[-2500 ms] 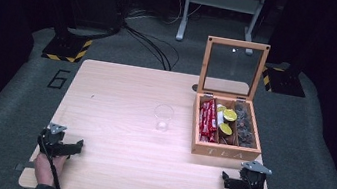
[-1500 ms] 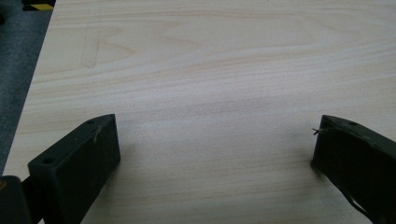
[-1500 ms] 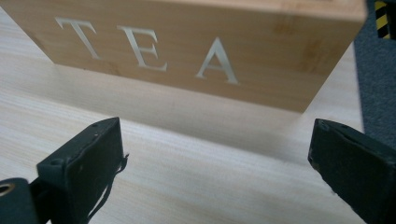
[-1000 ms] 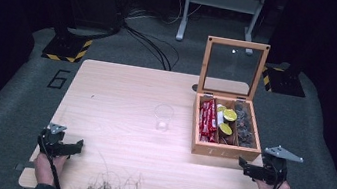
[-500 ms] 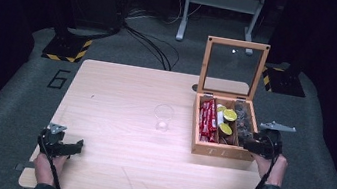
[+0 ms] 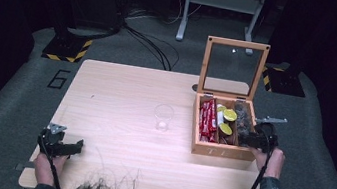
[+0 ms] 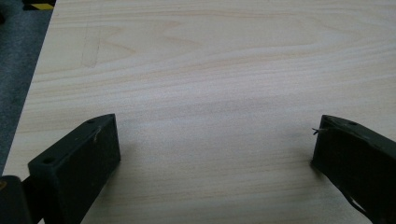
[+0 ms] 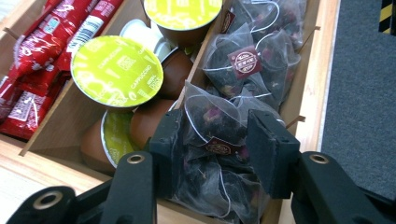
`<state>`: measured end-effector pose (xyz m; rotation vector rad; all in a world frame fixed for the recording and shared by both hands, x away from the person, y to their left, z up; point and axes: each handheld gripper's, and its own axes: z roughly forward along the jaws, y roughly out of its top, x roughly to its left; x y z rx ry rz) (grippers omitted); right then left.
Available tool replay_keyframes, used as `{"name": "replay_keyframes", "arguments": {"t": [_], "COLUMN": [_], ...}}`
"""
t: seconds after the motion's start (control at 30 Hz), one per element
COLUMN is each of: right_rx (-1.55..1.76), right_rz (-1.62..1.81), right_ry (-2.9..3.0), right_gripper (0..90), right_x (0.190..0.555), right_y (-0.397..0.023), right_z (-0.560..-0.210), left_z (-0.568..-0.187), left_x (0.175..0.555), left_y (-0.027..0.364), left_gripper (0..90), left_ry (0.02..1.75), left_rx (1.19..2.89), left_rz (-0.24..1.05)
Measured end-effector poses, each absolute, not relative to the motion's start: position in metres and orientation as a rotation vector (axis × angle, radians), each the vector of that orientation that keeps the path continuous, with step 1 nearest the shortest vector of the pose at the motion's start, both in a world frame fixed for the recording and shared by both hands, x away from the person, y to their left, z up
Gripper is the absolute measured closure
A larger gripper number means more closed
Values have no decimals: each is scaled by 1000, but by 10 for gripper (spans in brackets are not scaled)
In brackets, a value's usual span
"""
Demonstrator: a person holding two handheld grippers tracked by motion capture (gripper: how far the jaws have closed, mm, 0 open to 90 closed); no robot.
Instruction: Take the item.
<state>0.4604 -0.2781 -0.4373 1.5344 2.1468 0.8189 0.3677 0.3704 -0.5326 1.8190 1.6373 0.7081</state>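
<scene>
The pale wooden table [image 6: 117,117] carries a wooden box [image 6: 221,150] near its right edge, glass lid standing upright behind it, and a clear plastic cup [image 6: 163,117] stands just left of the box. The box has three compartments: red sachets [image 8: 42,51] in the left one, coffee capsules with yellow-green lids [image 8: 116,71] in the middle one, mesh tea bags of dark leaves in the right one. The right tool [image 8: 212,144] reaches into that right compartment, and its jaws, which have just been closing, are about half open with the nearest tea bag [image 8: 210,140] between them, both pads against its sides. The left tool [image 7: 215,149] rests at the table's near left corner, jaws spread wide over bare wood with nothing between them.
</scene>
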Motion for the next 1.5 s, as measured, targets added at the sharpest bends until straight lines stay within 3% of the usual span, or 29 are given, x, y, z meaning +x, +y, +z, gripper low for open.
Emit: {"name": "replay_keyframes", "arguments": {"t": [0.53,0.57,0.6,0.97,1.2,1.4,1.5], "right_rx": [1607,1621,1611,1533,1550,1592,1583], "right_rz": [728,731,747,805,761,719,703], "right_ry": [2166,2161,2152,2120,2139,2162,2175], "right_gripper": [800,888,900,899,704,663,686], "right_x": [467,467,466,459,466,471,474], "right_y": [-280,-280,-281,-281,-279,-274,-274], "right_z": [-450,-450,-450,-444,-448,-452,-456], "left_z": [-532,-533,-533,-532,-532,-532,-532], "left_x": [368,368,368,367,367,367,367], "left_y": [370,370,370,370,370,370,370], "left_gripper": [7,7,7,11,11,12,12], "left_ry": [1637,1636,1636,1639,1639,1638,1639], "left_rx": [1820,1819,1819,1822,1823,1823,1823], "left_rz": [711,709,709,707,708,707,707]}}
